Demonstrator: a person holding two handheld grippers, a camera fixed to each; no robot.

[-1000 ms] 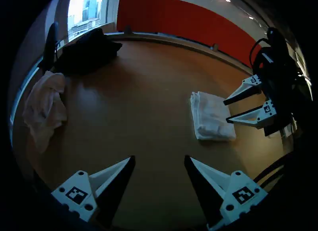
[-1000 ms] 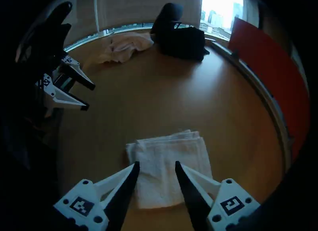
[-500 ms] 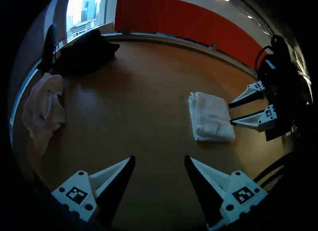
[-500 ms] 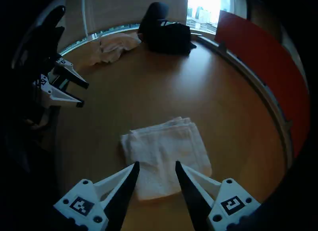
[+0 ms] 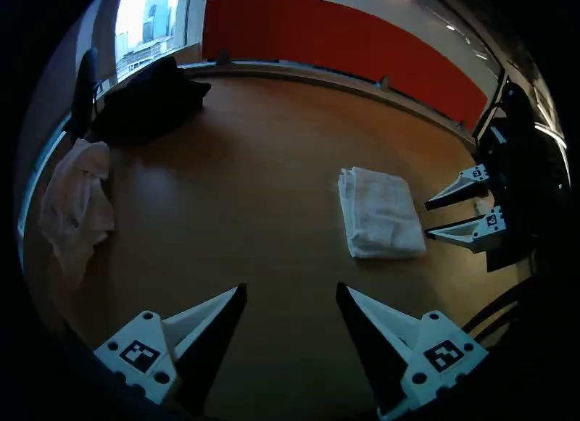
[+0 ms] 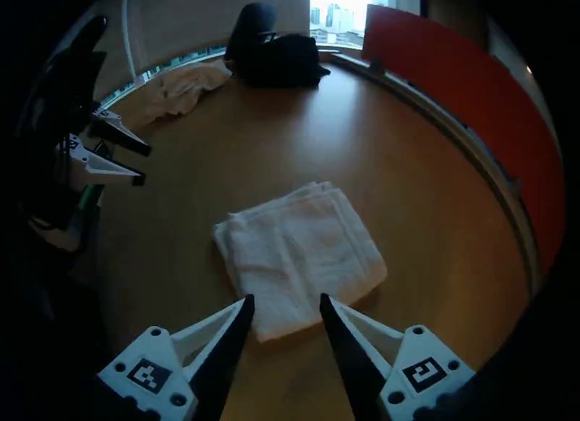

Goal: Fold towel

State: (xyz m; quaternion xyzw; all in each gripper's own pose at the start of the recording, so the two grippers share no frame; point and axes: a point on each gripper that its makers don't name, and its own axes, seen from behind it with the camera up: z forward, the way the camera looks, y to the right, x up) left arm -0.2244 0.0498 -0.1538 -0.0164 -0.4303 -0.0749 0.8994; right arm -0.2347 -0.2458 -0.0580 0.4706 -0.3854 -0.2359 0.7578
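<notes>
A white towel (image 5: 380, 211) lies folded into a small flat rectangle on the wooden table (image 5: 246, 189); in the right gripper view the same towel (image 6: 297, 247) sits just beyond my right gripper's fingertips. My right gripper (image 6: 286, 305) is open, nothing between its fingers, hovering at the towel's near edge. From the left gripper view, the right gripper (image 5: 428, 218) stands just right of the towel. My left gripper (image 5: 290, 294) is open over bare table, well short of the towel. It appears at the left as the left gripper (image 6: 141, 164) in the right gripper view.
A crumpled pale towel (image 5: 72, 203) lies at the table's far left edge, also seen as the pale towel (image 6: 181, 88). A black bag (image 5: 148, 95) rests at the back near the window, beside a dark chair (image 6: 254, 22). A red panel (image 5: 341, 44) borders the table's far side.
My right gripper has drawn back off the folded towel, which now lies wholly beyond its fingertips. The left gripper has barely shifted.
</notes>
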